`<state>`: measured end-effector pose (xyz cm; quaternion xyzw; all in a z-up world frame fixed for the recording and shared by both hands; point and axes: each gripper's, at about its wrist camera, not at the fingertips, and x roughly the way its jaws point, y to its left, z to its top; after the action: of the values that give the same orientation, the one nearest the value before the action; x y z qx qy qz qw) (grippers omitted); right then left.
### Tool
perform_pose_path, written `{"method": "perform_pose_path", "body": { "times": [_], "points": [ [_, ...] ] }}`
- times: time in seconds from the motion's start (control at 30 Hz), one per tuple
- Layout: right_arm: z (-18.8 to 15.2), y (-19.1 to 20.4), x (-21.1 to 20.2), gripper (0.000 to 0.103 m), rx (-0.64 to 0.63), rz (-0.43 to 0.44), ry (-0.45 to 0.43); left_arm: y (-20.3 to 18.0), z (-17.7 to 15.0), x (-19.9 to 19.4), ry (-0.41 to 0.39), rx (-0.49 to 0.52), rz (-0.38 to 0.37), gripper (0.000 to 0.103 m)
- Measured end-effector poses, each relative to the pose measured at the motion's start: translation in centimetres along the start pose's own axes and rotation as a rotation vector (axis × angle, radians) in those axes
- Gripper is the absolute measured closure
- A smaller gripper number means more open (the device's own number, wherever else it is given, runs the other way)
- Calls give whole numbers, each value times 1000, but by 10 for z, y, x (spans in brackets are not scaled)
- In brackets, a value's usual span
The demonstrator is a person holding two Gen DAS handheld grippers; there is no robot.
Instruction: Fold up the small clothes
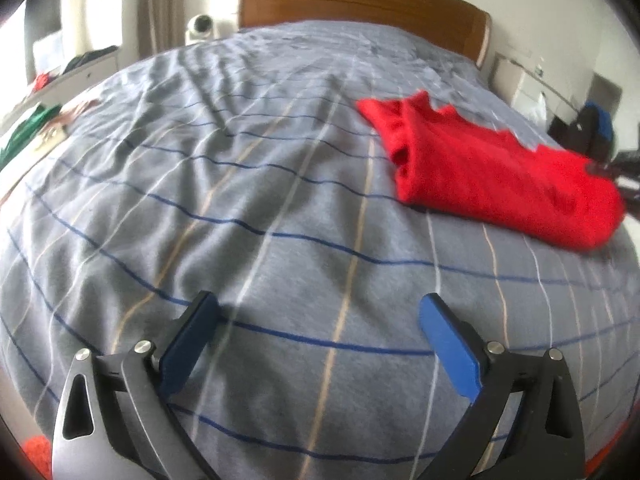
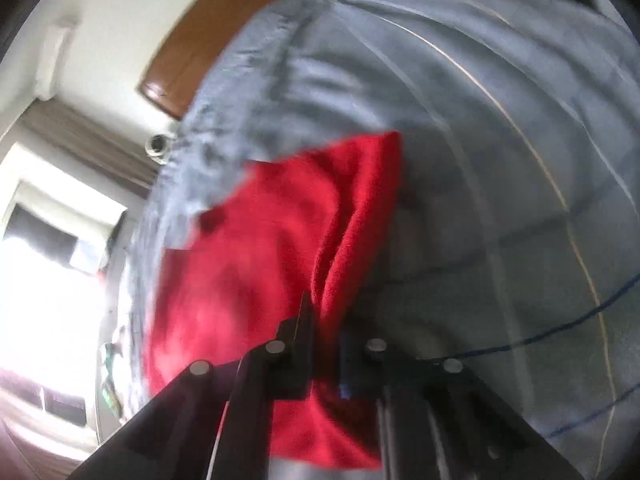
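Red garment (image 1: pixel 492 172) near bed's right edge, right claw (image 2: pixel 324 320) pinching its fold, left claw (image 1: pixel 318 320) wide over bare striped cover (image 1: pixel 240 200)

Plaid bed (image 1: pixel 240 184), wood headboard (image 1: pixel 360 0).

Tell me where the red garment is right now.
The red garment lies on the striped bedcover, right of centre in the left wrist view, below the wooden headboard; the right gripper pinches its near edge.
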<state>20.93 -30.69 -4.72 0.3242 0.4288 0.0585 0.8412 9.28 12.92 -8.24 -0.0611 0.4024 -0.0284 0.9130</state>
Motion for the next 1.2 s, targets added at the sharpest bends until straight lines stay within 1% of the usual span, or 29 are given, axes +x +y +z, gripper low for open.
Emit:
{"method": "perform_pose_path", "body": {
  "times": [0.1, 0.17, 0.2, 0.23, 0.3, 0.33, 0.37, 0.43, 0.47, 0.5, 0.53, 0.57, 0.6, 0.67, 0.7, 0.73, 0.77, 0.8, 0.83, 0.87, 0.93, 1.0, 1.1, 1.13, 1.17, 1.2],
  "points": [
    [3, 77, 0, 93, -119, 51, -2, 8, 4, 1, 0, -54, -15, 2],
    [-2, 125, 13, 93, -177, 74, 12, 12, 4, 1, -1, -72, -16, 3],
    [-6, 139, 20, 93, -198, 80, 20, 14, 4, 1, -4, -77, -15, 3],
    [-12, 163, 33, 93, -234, 84, 33, 16, 3, 0, -6, -79, -12, 3],
    [-25, 198, 60, 93, -296, 77, 60, 18, 3, 0, -9, -80, -2, 3],
    [-37, 220, 80, 93, -336, 68, 81, 20, 3, 0, -10, -78, 6, 3],
    [-45, 228, 91, 93, -359, 63, 94, 21, 2, 0, -11, -78, 12, 3],
    [-71, 250, 121, 93, -433, 36, 123, 24, 2, 0, -10, -81, 14, 3],
    [-85, 257, 138, 90, -464, 28, 146, 25, 2, 0, -9, -83, 12, 3],
    [-93, 256, 147, 80, -468, 36, 178, 26, 2, 0, -8, -84, 10, 3],
    [-101, 256, 161, 68, -449, 64, 242, 27, 2, -1, -8, -85, 7, 3],
    [-104, 253, 167, 67, -421, 94, 278, 27, 2, -1, -8, -87, 4, 3],
    [-106, 252, 162, 67, -393, 147, 282, 28, 2, -2, -7, -88, 1, 3],
    [-100, 249, 140, 67, -367, 228, 256, 28, 2, -2, -2, -88, -2, 3],
    [-97, 247, 130, 66, -362, 250, 240, 28, 3, -2, 0, -88, -3, 3],
    [-88, 243, 109, 63, -361, 277, 199, 29, 3, -2, 2, -89, -5, 3],
    [-82, 243, 100, 59, -369, 274, 169, 29, 4, -1, 3, -91, -9, 3],
    [-74, 238, 83, 56, -400, 227, 113, 30, 5, -1, 4, -94, -12, 3],
    [-71, 236, 74, 56, -447, 154, 81, 31, 6, 0, 5, -98, -14, 3],
    [-71, 235, 70, 56, -494, 91, 73, 32, 6, 1, 6, -103, -17, 3],
    [-84, 229, 75, 57, -576, 8, 105, 31, 6, 2, 6, -111, -15, 3],
    [-106, 226, 88, 60, -641, -37, 142, 29, 5, 3, 5, -101, -4, 3],
    [-158, 224, 119, 61, -755, -73, 203, 26, 3, 3, 1, -72, 10, 3],
    [-171, 224, 123, 61, -787, -91, 199, 25, 1, 2, -1, -62, 13, 3],
    [-184, 228, 121, 61, -830, -108, 164, 25, 0, 1, -3, -54, 15, 3],
    [-185, 227, 117, 61, -840, -104, 152, 25, -1, 0, -4, -47, 16, 3]
  ]
}}
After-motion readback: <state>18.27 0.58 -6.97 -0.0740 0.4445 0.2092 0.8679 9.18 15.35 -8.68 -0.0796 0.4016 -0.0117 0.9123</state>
